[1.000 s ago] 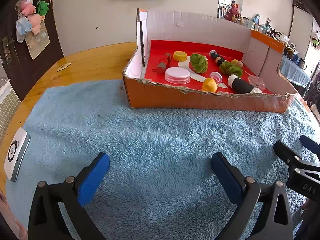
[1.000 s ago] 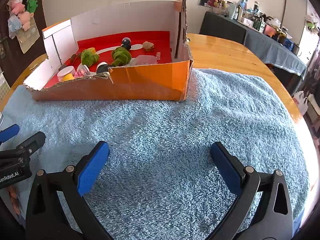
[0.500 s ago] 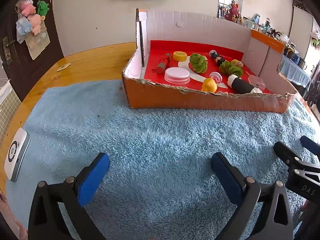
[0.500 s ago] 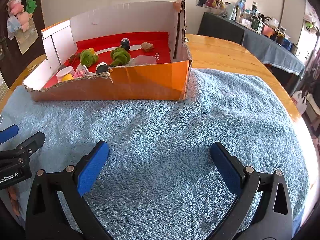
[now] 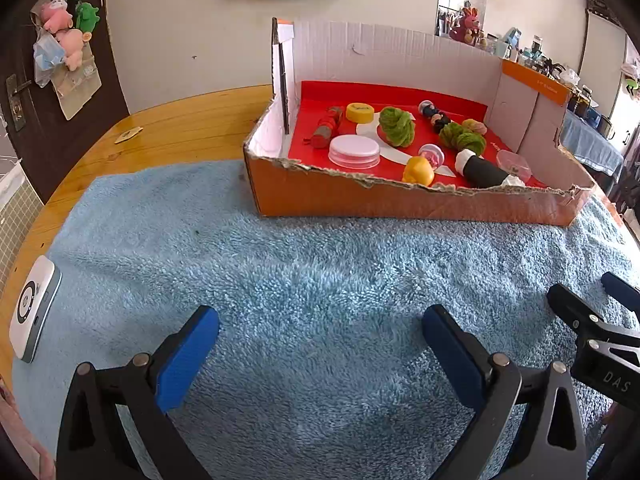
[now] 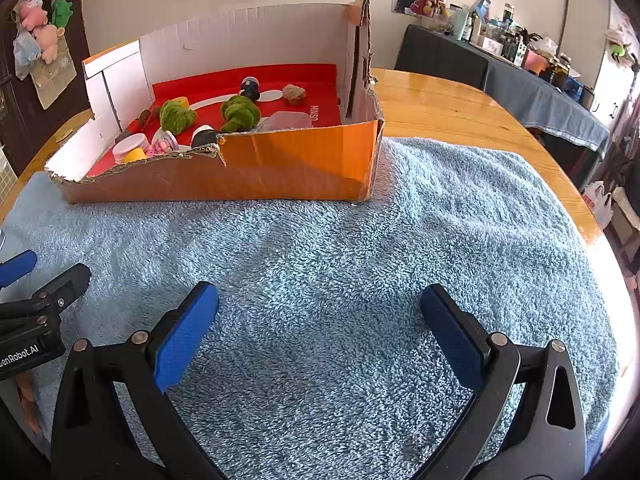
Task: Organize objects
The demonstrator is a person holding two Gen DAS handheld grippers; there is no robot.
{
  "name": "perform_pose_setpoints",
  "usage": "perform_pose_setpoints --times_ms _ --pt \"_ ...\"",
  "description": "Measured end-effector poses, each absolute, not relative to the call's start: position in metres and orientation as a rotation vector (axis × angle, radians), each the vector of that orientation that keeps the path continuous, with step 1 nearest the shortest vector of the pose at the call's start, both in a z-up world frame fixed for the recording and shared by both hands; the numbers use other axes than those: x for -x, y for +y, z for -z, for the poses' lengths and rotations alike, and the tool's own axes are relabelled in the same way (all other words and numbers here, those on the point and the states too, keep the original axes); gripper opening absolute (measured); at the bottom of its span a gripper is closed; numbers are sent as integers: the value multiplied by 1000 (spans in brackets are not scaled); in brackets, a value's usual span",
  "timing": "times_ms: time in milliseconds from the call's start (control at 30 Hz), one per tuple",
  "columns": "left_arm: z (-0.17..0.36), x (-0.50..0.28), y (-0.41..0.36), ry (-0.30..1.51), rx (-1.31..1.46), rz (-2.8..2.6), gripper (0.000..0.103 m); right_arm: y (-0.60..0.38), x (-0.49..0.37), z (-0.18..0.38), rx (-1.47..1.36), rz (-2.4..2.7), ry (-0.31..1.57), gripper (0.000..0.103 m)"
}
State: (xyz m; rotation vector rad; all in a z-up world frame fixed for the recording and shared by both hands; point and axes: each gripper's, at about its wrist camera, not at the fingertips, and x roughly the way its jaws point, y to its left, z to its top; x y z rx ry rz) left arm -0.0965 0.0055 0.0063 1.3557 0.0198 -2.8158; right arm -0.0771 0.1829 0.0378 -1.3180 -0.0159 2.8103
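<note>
We hold the left claw [image 5: 320, 344] and right claw [image 6: 319, 320] low over the blue towel [image 5: 320, 264] on the counter [image 5: 180, 128], both spread wide and empty. Ahead sits one torn orange cardboard box [image 5: 400, 200] with a red floor, holding two green yarn balls [image 5: 396, 126], one yellow cap [image 5: 360, 112], one pink lid [image 5: 354, 150].
</note>
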Motion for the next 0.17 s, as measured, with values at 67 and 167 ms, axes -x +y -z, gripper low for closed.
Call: perform_pose_setpoints --times_ms 67,167 --pt "-6 97 5 19 -1357 2816 103 183 77 -38 1318 -2810 -15 103" --pt "-6 97 5 20 -1357 2816 103 183 77 -38 1318 -2811 -16 103"
